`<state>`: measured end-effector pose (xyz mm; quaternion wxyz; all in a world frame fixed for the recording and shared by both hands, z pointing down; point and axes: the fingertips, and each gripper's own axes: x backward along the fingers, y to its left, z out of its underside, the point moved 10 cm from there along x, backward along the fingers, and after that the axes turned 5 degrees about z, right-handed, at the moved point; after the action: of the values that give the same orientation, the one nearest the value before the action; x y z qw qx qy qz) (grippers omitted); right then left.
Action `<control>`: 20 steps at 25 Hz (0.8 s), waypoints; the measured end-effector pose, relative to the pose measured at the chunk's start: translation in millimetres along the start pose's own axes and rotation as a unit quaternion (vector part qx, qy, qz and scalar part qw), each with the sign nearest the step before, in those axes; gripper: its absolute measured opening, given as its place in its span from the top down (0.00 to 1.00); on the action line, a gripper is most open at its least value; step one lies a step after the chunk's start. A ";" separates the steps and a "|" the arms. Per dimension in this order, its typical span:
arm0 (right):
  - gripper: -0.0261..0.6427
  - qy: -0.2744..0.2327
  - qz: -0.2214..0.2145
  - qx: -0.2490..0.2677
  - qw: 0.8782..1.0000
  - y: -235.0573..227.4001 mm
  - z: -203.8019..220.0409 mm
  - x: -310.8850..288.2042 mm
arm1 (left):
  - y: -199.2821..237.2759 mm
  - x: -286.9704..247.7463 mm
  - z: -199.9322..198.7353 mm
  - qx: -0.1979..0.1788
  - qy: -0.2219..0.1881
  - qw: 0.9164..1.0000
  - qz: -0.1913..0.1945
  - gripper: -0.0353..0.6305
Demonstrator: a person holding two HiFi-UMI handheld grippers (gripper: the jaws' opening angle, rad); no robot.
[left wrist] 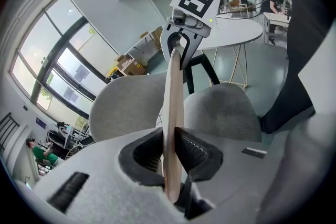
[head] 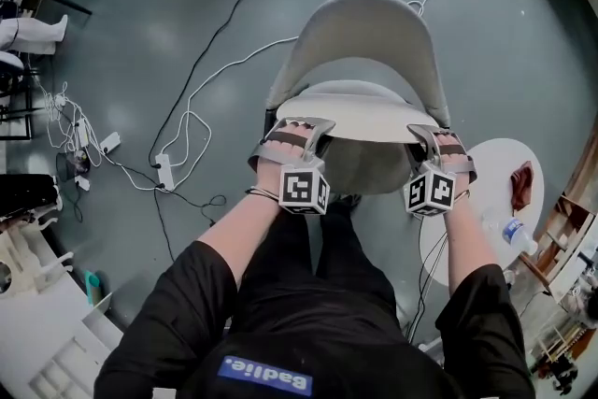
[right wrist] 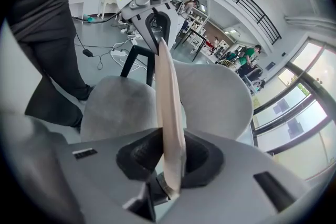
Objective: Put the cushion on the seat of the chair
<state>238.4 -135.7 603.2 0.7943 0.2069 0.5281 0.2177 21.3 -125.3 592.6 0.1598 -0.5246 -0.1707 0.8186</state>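
A flat cream cushion (head: 355,115) hangs level just above the grey chair's seat (head: 369,168), in front of its curved backrest (head: 369,33). My left gripper (head: 299,126) is shut on the cushion's left edge and my right gripper (head: 425,134) on its right edge. In the left gripper view the cushion (left wrist: 173,107) runs edge-on from my left gripper (left wrist: 170,157) to the right gripper (left wrist: 184,42), over the seat (left wrist: 226,110). The right gripper view mirrors this: the cushion (right wrist: 169,107) is pinched in my right gripper (right wrist: 170,162), with the left gripper (right wrist: 152,23) at its far end.
A round white table (head: 486,168) stands close on the chair's right with a water bottle (head: 517,234) on it. Cables and a power strip (head: 165,171) lie on the floor to the left. A white shelf unit (head: 42,332) is at lower left.
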 end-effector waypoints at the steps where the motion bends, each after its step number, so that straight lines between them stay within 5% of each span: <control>1: 0.83 0.001 0.000 0.000 1.000 0.0 2.1 -5.8 | 0.9 -5.0 1.8 -0.001 0.000 1.000 -0.001 0.86; 20: 0.83 0.062 -0.049 -0.001 0.997 49.4 25.7 -33.3 | -42.5 -36.3 3.2 -0.003 -0.013 0.999 0.046 0.85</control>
<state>244.5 -116.5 664.9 0.7698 0.1662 0.5857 0.1917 36.3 -103.8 642.0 0.1180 -0.5214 -0.1508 0.8316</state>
